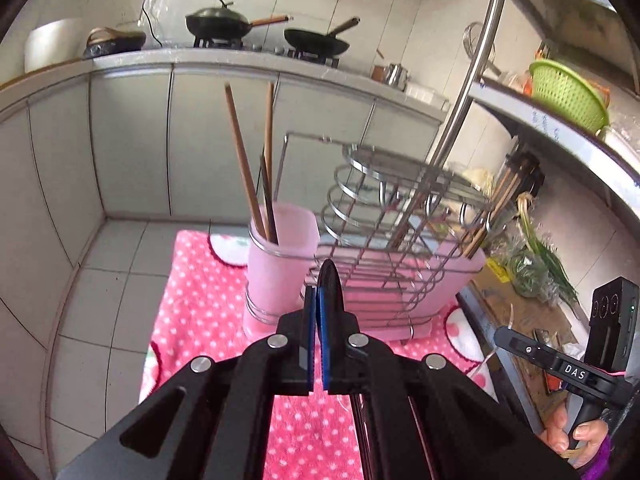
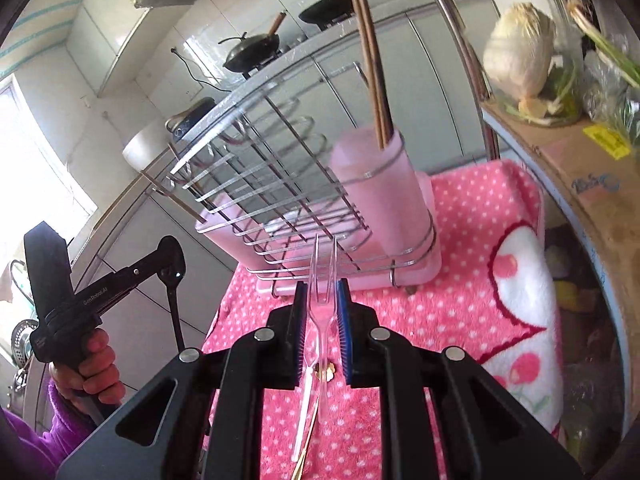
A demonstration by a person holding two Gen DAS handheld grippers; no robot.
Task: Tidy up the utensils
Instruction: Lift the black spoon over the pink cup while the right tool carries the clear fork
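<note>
My left gripper [image 1: 316,300] is shut on a black spoon [image 1: 331,280], its bowl sticking up past the fingertips; the spoon also shows in the right wrist view [image 2: 171,280], handle hanging down. My right gripper [image 2: 322,300] is shut on a clear plastic fork [image 2: 323,276], tines pointing up toward the rack. A pink utensil cup [image 1: 280,256] holds brown chopsticks [image 1: 244,160] at the end of a wire dish rack [image 1: 392,220] with a pink tray. Both grippers hover over the pink dotted towel [image 1: 200,300], just short of the rack.
A metal shelf post [image 1: 472,80] rises right of the rack. A cardboard box with greens [image 2: 560,152] borders the towel. More clear utensils [image 2: 304,412] lie on the towel under my right gripper. Cabinets and a stove with woks [image 1: 224,24] stand behind.
</note>
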